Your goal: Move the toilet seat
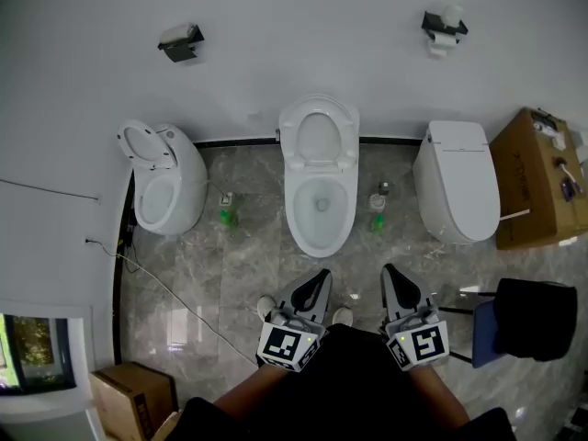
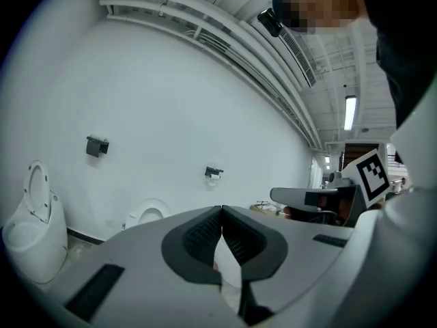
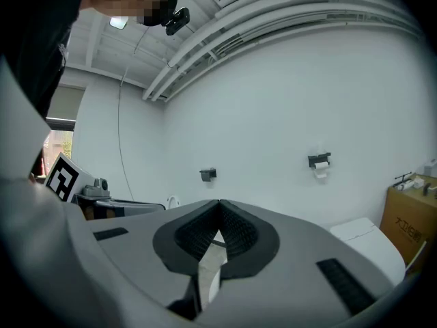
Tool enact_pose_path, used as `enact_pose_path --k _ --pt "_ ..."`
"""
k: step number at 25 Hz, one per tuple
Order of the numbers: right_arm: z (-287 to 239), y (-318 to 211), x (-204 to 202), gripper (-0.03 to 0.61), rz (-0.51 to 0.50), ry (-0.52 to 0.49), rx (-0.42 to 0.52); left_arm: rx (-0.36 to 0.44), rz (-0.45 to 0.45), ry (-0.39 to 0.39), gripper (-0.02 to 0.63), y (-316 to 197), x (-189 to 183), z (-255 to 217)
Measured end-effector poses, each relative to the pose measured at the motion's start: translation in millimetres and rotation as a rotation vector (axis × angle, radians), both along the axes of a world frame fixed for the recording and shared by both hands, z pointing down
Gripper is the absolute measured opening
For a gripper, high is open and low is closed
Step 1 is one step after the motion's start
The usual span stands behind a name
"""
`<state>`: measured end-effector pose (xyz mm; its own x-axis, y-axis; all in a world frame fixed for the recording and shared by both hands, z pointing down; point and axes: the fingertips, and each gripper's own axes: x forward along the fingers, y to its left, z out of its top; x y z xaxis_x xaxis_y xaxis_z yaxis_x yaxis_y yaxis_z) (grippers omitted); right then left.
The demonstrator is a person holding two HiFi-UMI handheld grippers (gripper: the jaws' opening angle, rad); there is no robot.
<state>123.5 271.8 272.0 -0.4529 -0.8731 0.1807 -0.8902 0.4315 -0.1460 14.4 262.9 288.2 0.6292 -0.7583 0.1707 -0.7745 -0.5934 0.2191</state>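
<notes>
Near left corner of the floor (image 1: 230,274): a brown cardboard box (image 1: 133,393), matte and square-edged. From there across the glossy grey marbled tiles, a thin pale cable (image 1: 156,283) towards the left wall.

Along the far edge, against the plain white wall, three smooth white ceramic toilets. Leftmost, an egg-shaped toilet (image 1: 175,191) with its lid tipped up. Above it on the wall, a dark paper holder (image 1: 181,42). Just beside, a small green bottle (image 1: 227,211) on the tiles.

At the middle, an oval open bowl (image 1: 319,214); the toilet seat (image 1: 288,141) raised upright against the wall, a rounded glossy ring. Nothing between it and the grippers but bare floor.

Low in the head view, left gripper (image 1: 322,274) closed tight and empty, ribbed black pads (image 2: 205,234) meeting at the tips. Right gripper (image 1: 390,270) likewise closed on nothing.

Right of the bowl, a second bottle (image 1: 377,211), then a boxy closed toilet (image 1: 457,186). Above, a second paper holder (image 1: 443,28) with a white roll. Far right edge: a large cardboard carton (image 1: 537,186), and nearer, a dark chair (image 1: 528,320).
</notes>
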Motion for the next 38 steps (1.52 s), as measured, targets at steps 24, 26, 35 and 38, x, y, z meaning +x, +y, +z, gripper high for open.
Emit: enact_pose_path --k 24,26,35,38 --pt "-6 -55 8 0.029 0.066 0.067 0.118 0.113 -0.143 -0.019 0.015 -37 -98 -12" --pt "-3 -55 12 0.029 0.069 0.066 0.113 0.099 -0.147 -0.051 0.015 -35 -93 -4" --pt "18 -53 26 0.028 0.091 0.063 0.062 0.086 -0.129 -0.078 0.015 -32 -74 1" --pt "26 -52 29 0.028 0.095 0.063 0.038 0.096 -0.123 -0.081 0.015 -33 -69 -2"
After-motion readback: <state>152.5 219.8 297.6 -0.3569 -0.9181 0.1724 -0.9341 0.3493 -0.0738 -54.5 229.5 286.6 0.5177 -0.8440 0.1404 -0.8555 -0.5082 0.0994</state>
